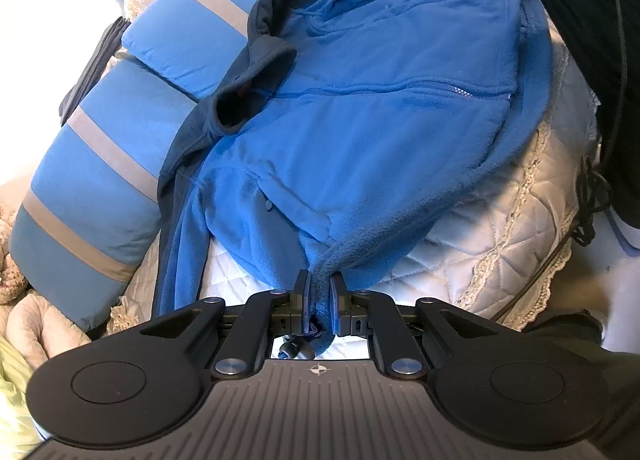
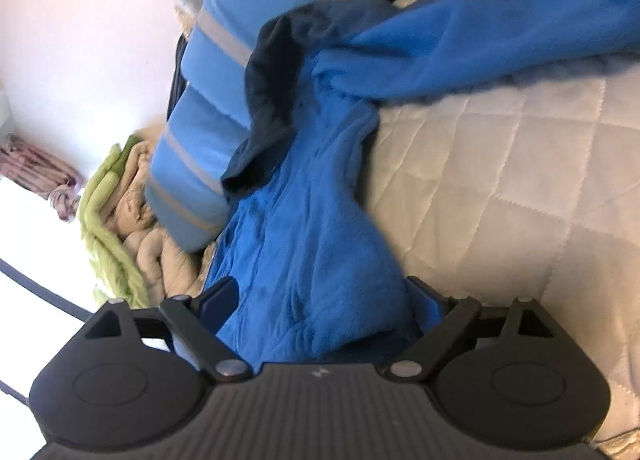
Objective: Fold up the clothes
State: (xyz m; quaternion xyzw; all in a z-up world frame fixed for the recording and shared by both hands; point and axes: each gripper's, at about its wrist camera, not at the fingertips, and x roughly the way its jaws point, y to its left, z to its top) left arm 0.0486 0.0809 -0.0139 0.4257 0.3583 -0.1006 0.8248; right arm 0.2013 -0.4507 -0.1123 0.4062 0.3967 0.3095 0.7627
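A blue fleece jacket (image 1: 360, 108) with dark navy collar and cuffs lies spread on a white quilted bed cover (image 1: 480, 244), zip across its middle. My left gripper (image 1: 320, 288) is shut on the jacket's lower hem edge, which bunches between the fingers. In the right wrist view the jacket's sleeve (image 2: 316, 244) runs back between the wide-apart fingers of my right gripper (image 2: 320, 300), which is open around it. The navy cuff (image 2: 268, 100) lies further ahead.
A blue pillow with grey stripes (image 1: 100, 164) lies left of the jacket and shows in the right wrist view (image 2: 200, 108). Green and beige bedding (image 2: 120, 212) is heaped beyond it. A person in black (image 1: 592, 40) with a cable stands at the right.
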